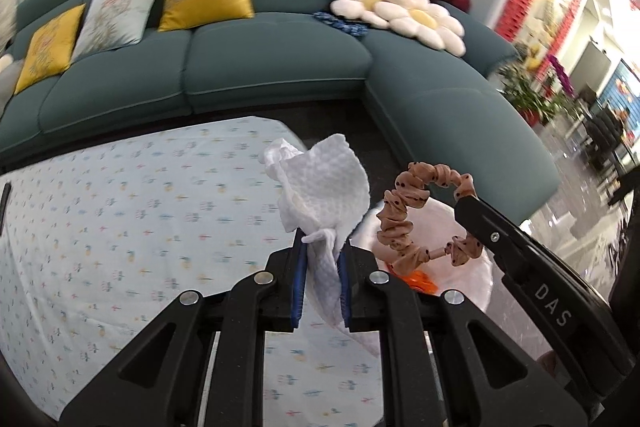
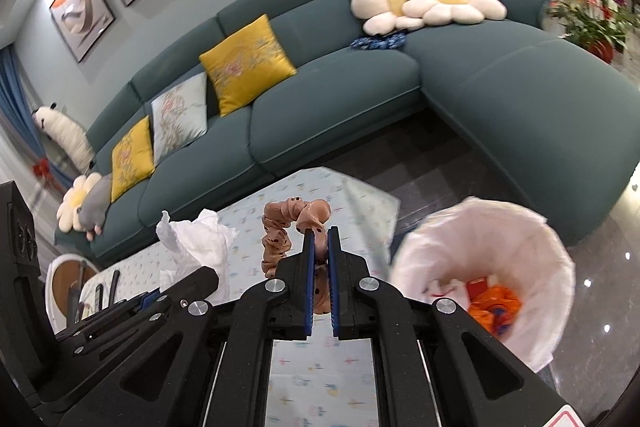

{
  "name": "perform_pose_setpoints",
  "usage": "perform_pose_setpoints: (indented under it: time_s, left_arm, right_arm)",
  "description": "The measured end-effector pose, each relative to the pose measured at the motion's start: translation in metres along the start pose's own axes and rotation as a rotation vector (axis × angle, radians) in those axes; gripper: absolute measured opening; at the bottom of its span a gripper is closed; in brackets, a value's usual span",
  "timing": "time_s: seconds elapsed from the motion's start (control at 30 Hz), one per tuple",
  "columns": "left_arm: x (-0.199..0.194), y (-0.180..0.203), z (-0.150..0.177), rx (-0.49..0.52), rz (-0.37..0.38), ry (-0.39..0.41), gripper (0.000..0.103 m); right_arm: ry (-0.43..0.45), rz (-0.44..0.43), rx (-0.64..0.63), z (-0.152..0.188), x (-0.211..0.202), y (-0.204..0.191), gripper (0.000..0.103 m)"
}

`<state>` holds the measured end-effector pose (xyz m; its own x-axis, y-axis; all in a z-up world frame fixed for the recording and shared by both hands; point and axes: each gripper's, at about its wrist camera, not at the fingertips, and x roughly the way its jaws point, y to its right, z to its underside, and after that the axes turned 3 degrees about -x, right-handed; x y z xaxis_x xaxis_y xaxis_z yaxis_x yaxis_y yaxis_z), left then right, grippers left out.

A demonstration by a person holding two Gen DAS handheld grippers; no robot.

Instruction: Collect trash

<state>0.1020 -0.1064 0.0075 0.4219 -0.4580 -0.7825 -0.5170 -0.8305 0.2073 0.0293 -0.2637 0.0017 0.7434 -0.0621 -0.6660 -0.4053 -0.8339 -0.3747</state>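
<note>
White-lined trash bin (image 2: 486, 267) on dark floor at 4 o'clock of right wrist view; orange wrapper scraps (image 2: 494, 305), a small red item and white crumpled bits inside. Same bin (image 1: 472, 287) mostly hidden in left wrist view at 3 o'clock, orange visible through.

Left gripper (image 1: 322, 251) clamped narrow on white paper towel (image 1: 320, 187), towel fanning up past the blue pads toward 12. Right gripper (image 2: 320, 243) nearly closed on tan dotted scrunchie (image 2: 290, 223), loop arching out to 11 o'clock from tips. Both held above patterned tablecloth (image 1: 120, 207), bin just right of the table edge. Teal sofa (image 2: 360, 87) behind.
</note>
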Motion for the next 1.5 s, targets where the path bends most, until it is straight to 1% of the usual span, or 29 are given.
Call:
perform_pose_setpoints:
  time_s: [0.2, 0.37, 0.5, 0.6, 0.63, 0.67, 0.7, 0.73, 0.77, 0.87, 0.9, 0.93, 1.1, 1.23, 1.3, 1.37, 1.43, 1.5]
  left_arm:
    - [0.005, 0.046, 0.008, 0.066, 0.058, -0.027, 0.014]
    - [0.016, 0.073, 0.019, 0.102, 0.105, -0.066, 0.014]
    - [0.03, 0.088, 0.026, 0.128, 0.116, -0.092, 0.015]
    - [0.038, 0.094, 0.028, 0.121, 0.119, -0.098, 0.016]
    - [0.04, 0.095, 0.028, 0.116, 0.12, -0.098, 0.02]
    - [0.041, 0.095, 0.029, 0.106, 0.12, -0.1, 0.035]
    - [0.042, 0.094, 0.029, 0.096, 0.109, -0.097, 0.055]
    - [0.04, 0.094, 0.03, 0.087, 0.096, -0.086, 0.061]
    - [0.038, 0.093, 0.03, 0.082, 0.088, -0.071, 0.064]
    - [0.037, 0.089, 0.03, 0.086, 0.072, -0.068, 0.064]
    - [0.037, 0.086, 0.029, 0.083, 0.067, -0.067, 0.064]
    - [0.036, 0.085, 0.029, 0.082, 0.06, -0.066, 0.064]
    - [0.029, 0.079, 0.031, 0.084, 0.032, -0.047, 0.065]
    - [0.02, 0.074, 0.035, 0.092, 0.015, -0.031, 0.066]
    - [0.015, 0.07, 0.04, 0.099, -0.006, -0.016, 0.07]
    - [0.01, 0.066, 0.044, 0.099, -0.02, -0.004, 0.072]
    - [0.006, 0.062, 0.052, 0.098, -0.04, 0.003, 0.073]
    - [0.003, 0.058, 0.062, 0.103, -0.066, 0.003, 0.076]
  right_arm:
    - [0.014, 0.042, 0.046, 0.002, -0.02, 0.044, 0.006]
    - [0.011, 0.079, 0.08, 0.01, -0.03, 0.079, 0.006]
    - [0.003, 0.102, 0.106, 0.016, -0.03, 0.101, 0.006]
    - [-0.004, 0.11, 0.117, 0.019, -0.029, 0.111, 0.006]
    - [-0.007, 0.11, 0.116, 0.02, -0.029, 0.113, 0.007]
    - [-0.01, 0.111, 0.112, 0.021, -0.028, 0.113, 0.007]
    - [-0.015, 0.117, 0.099, 0.022, -0.027, 0.113, 0.012]
    - [-0.018, 0.128, 0.087, 0.022, -0.026, 0.112, 0.015]
    - [-0.02, 0.141, 0.074, 0.023, -0.026, 0.111, 0.016]
    - [-0.021, 0.16, 0.048, 0.027, -0.027, 0.109, 0.025]
    - [-0.021, 0.166, 0.042, 0.028, -0.027, 0.108, 0.031]
    - [-0.021, 0.169, 0.04, 0.028, -0.027, 0.108, 0.033]
    - [-0.035, 0.179, 0.023, 0.03, -0.028, 0.107, 0.034]
    - [-0.056, 0.189, 0.0, 0.033, -0.033, 0.102, 0.039]
    - [-0.065, 0.201, -0.03, 0.037, -0.037, 0.098, 0.042]
    - [-0.073, 0.217, -0.067, 0.041, -0.042, 0.091, 0.048]
    - [-0.081, 0.227, -0.097, 0.047, -0.047, 0.086, 0.059]
    - [-0.09, 0.238, -0.126, 0.055, -0.051, 0.081, 0.066]
